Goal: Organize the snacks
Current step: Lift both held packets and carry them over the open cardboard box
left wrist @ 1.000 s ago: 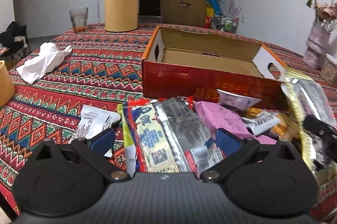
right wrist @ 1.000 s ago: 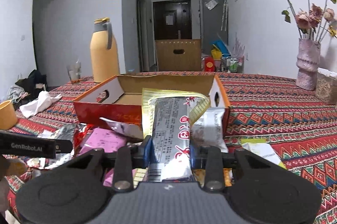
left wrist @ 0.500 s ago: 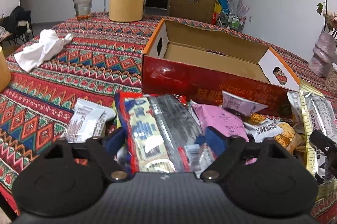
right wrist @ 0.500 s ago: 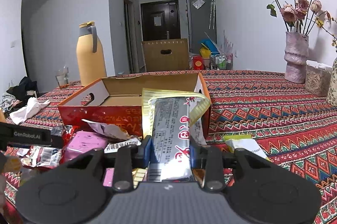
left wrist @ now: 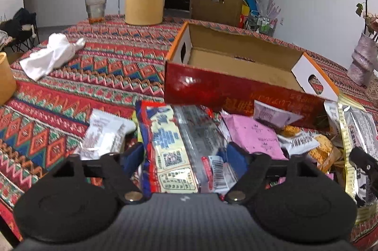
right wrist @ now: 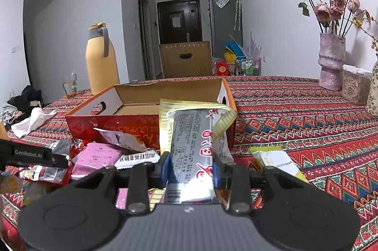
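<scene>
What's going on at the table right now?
A person is sorting snack packets into the open red cardboard box, a gripper in each hand. The right gripper is shut on a silver and gold snack packet, held up just in front of the box. The left gripper straddles a blue and silver snack packet in the pile, its jaws opening slightly. The box looks empty so far.

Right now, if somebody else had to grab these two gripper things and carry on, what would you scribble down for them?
Right gripper: shut on the silver and gold packet, held up in front of the box.
Left gripper: jaws opening slightly, the wide blue and red packet between them; whether the pads press it, I cannot tell.
Red cardboard box: open, looks empty so far.
Pile of snacks: on the tablecloth, against the box's near side.
Done: nothing boxed yet.
Left: put both packets in, then the pile.
</scene>
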Action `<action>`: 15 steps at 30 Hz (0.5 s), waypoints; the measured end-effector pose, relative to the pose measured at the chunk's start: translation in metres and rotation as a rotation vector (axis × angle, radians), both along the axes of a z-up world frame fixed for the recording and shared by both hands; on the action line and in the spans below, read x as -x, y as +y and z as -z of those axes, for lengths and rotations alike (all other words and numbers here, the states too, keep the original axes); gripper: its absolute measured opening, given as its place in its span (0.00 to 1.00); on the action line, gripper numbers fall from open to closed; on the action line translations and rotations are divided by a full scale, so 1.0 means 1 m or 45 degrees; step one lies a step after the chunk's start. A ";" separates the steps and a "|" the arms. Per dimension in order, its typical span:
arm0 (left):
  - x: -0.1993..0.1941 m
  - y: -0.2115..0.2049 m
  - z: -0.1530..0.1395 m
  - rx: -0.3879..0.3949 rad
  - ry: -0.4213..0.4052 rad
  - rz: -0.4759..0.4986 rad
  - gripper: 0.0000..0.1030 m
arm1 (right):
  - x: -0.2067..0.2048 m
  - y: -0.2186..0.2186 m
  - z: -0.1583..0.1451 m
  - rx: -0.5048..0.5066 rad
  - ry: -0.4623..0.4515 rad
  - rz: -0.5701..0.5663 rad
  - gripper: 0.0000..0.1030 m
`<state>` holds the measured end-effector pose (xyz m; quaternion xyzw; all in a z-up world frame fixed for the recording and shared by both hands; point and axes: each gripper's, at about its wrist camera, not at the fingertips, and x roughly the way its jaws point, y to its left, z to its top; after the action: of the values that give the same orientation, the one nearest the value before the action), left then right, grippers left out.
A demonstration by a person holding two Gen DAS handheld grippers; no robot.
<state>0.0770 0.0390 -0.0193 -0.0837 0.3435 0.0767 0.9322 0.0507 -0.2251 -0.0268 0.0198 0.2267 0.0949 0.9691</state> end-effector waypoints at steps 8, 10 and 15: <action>-0.021 -0.008 -0.010 -0.123 0.009 -0.037 0.95 | 0.001 -0.003 0.001 0.003 -0.002 0.016 0.32; -0.030 -0.009 -0.003 -0.136 0.064 -0.051 0.92 | 0.000 -0.004 0.002 0.002 -0.001 0.021 0.32; -0.035 -0.013 0.009 -0.141 0.114 -0.045 0.80 | -0.001 -0.006 0.003 -0.001 0.005 0.029 0.32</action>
<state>0.1118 0.0264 -0.0279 -0.0344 0.3786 0.1158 0.9176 0.0517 -0.2315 -0.0294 0.0229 0.2284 0.0838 0.9697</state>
